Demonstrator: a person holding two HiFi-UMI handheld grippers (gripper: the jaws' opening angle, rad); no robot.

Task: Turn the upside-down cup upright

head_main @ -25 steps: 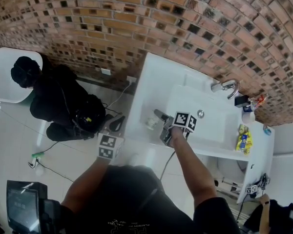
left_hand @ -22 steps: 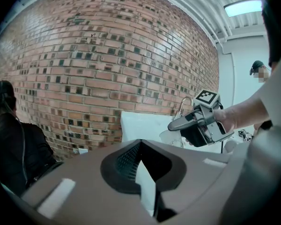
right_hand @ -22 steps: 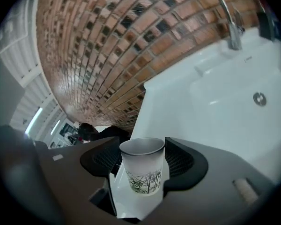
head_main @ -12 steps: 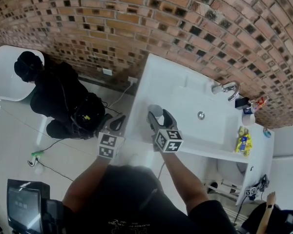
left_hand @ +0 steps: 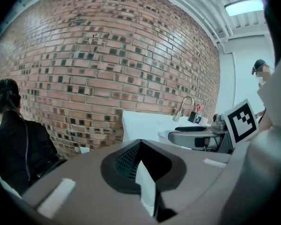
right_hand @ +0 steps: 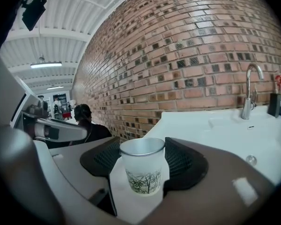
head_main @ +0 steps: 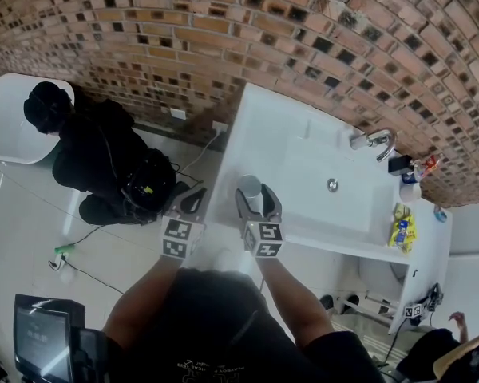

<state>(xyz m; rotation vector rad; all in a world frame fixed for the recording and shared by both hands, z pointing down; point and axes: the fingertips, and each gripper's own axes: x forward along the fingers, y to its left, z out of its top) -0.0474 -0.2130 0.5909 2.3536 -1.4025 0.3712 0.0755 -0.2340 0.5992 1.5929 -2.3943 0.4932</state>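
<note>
A frosted cup (right_hand: 143,168) with a metal rim and a leaf print stands mouth up between the pads of my right gripper (right_hand: 144,158), which is shut on it. In the head view the cup (head_main: 250,187) hangs over the front left corner of the white sink counter (head_main: 279,130), held by the right gripper (head_main: 256,199). My left gripper (head_main: 193,200) stays off the counter's left edge over the floor. Its jaws (left_hand: 139,146) meet at the tips with nothing between them.
A basin with a drain (head_main: 332,185) and a faucet (head_main: 374,140) lie right of the cup. Small bottles and a yellow packet (head_main: 399,231) sit at the counter's right end. A person in black (head_main: 96,158) crouches on the floor to the left, by the brick wall.
The right gripper has rolled over and drawn back from the basin's edge to the counter's front left corner. The cup in it now shows its mouth up. The left gripper has not moved.
</note>
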